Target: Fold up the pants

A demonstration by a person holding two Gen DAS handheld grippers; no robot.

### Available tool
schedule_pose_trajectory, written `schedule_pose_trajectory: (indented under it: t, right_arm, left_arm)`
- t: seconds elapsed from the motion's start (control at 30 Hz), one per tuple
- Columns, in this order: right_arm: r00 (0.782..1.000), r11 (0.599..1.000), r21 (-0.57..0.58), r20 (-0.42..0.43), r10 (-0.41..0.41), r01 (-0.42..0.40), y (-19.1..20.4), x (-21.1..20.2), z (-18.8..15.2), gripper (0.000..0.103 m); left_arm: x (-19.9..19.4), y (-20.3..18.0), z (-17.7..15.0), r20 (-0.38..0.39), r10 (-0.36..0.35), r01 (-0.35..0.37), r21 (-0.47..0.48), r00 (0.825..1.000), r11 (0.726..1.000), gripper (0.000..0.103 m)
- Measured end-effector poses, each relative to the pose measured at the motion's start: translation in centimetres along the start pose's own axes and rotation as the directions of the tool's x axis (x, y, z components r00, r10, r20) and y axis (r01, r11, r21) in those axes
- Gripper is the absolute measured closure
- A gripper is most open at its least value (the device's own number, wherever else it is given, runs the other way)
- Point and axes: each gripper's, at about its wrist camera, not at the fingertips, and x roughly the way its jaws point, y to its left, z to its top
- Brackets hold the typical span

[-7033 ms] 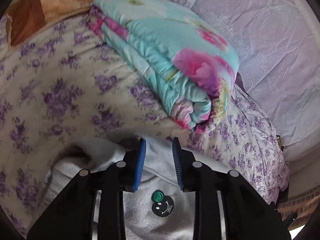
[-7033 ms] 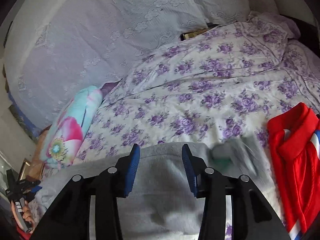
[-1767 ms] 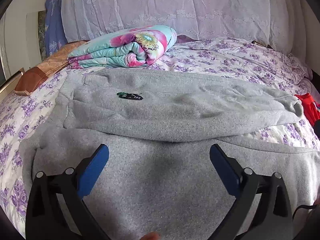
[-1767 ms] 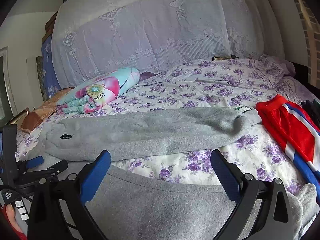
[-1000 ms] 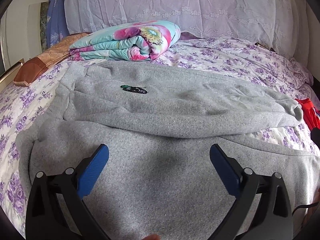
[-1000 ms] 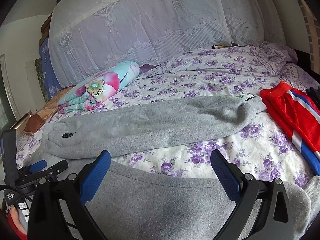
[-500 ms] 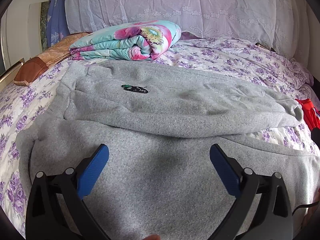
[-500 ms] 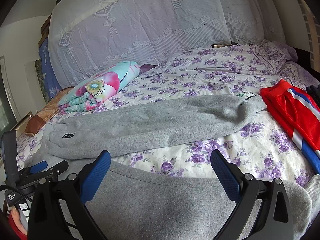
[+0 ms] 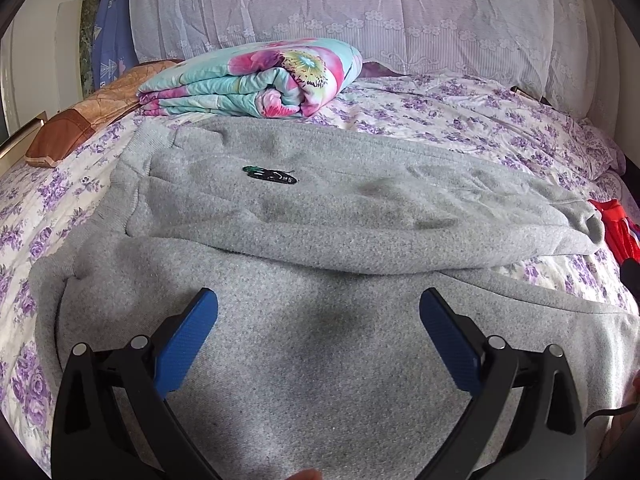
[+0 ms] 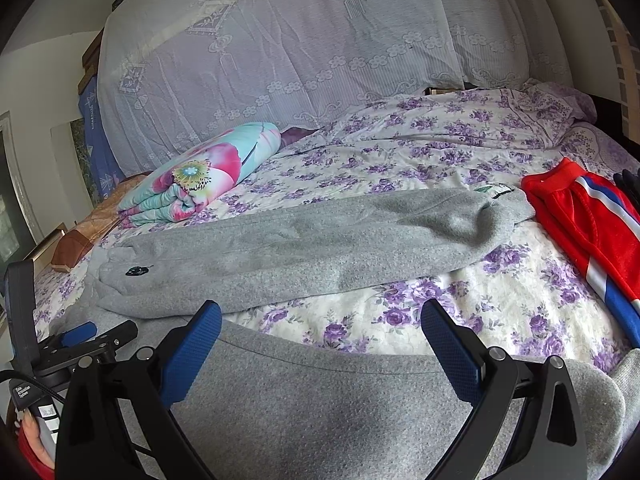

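Observation:
Grey sweatpants (image 9: 320,216) lie flat across the bed, waist at the left, legs running right. The far leg (image 10: 320,248) lies spread out with a small dark logo (image 9: 270,175) near the waist; its cuff (image 10: 500,200) is at the right. The near leg (image 10: 320,400) lies under both grippers. My left gripper (image 9: 318,332) is open and empty over the near leg by the waist. My right gripper (image 10: 320,344) is open and empty over the near leg further right. The left gripper also shows in the right wrist view (image 10: 88,336).
A folded floral quilt (image 9: 256,80) lies at the back left by a brown pillow (image 9: 80,120). A red garment with white and blue stripes (image 10: 588,220) lies at the right beside the cuff. A lace cloth covers the headboard (image 10: 320,60). Purple-flowered sheet (image 10: 440,300) shows between the legs.
Over seven seconds both grippers let go of the pants, opened wide and drew back toward the near edge. In the last second the views barely shift.

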Motion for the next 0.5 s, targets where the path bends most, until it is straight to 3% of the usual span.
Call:
schedule_pose_trajectory:
  t: [0.13, 0.3, 0.4, 0.5]
  right_arm:
    - [1.000, 1.000, 0.008, -0.008, 0.019, -0.019, -0.1, 0.3, -0.2, 0.003]
    - [0.999, 0.999, 0.018, -0.031, 0.034, -0.034, -0.1, 0.7, -0.3, 0.003]
    - [0.998, 0.998, 0.028, -0.048, 0.051, -0.050, -0.4, 1.1, -0.2, 0.003]
    - [0.995, 0.997, 0.043, -0.070, 0.065, -0.063, -0.6, 1.8, -0.2, 0.003]
  left_arm:
    - [-0.2, 1.8, 1.5, -0.035, -0.065, 0.064, -0.018, 0.997, 0.998, 0.005]
    - [-0.3, 6.9, 7.1, 0.004, 0.021, -0.021, -0.015, 1.000, 1.000, 0.005]
    - [1.4, 12.0, 10.4, -0.009, 0.030, -0.031, -0.120, 0.999, 0.992, 0.005]
    - [4.3, 17.0, 12.0, -0.041, 0.009, -0.020, -0.271, 0.999, 0.962, 0.005]
